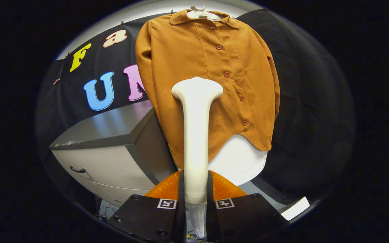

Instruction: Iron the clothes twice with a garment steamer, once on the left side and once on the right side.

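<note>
A mustard-brown buttoned shirt (194, 60) hangs on a white hanger (199, 12) against the booth wall, front facing me. A white garment steamer (196, 135) stands upright between my fingers, its handle clamped by both of them. Its flared head (197, 88) sits in front of the shirt's lower middle, left of the button row. My gripper (195, 202) is shut on the steamer's handle. I cannot tell whether the head touches the fabric. A white board or panel (240, 158) shows beneath the shirt's hem.
A grey-and-white cabinet (113, 148) with a drawer handle (77, 169) stands to the left of the shirt, close to its left edge. Something orange (167, 189) lies just beyond my fingers. A white strip (295, 208) lies low on the right.
</note>
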Tool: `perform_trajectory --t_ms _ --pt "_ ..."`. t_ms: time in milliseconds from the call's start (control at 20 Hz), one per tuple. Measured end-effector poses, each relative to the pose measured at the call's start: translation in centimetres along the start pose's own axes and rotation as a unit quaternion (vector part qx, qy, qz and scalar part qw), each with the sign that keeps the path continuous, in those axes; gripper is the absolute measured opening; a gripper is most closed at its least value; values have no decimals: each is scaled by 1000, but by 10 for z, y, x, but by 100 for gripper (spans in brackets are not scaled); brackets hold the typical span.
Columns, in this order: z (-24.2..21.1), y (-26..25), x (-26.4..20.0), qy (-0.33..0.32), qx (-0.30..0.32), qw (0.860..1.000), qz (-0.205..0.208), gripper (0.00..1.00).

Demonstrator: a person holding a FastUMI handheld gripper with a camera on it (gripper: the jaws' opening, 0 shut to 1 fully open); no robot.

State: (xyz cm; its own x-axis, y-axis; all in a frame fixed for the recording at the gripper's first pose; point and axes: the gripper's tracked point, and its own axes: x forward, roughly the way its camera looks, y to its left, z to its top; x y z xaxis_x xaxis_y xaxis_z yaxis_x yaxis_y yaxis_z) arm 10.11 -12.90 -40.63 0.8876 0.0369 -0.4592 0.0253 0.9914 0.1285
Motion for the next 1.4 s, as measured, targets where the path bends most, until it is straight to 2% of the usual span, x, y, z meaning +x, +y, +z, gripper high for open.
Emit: perform_trajectory --t_ms 200,350,750,1050,1400 --pt "-15 -4 -8 22 -4 1000 -2 27" --pt "-2 -3 -21 2 -7 1000 5 27" --pt "108 1 -66 -116 -5 993 14 27" --pt "194 -2 -107 -212 2 977 16 27" --pt "265 -17 -134 -288 4 957 18 26"
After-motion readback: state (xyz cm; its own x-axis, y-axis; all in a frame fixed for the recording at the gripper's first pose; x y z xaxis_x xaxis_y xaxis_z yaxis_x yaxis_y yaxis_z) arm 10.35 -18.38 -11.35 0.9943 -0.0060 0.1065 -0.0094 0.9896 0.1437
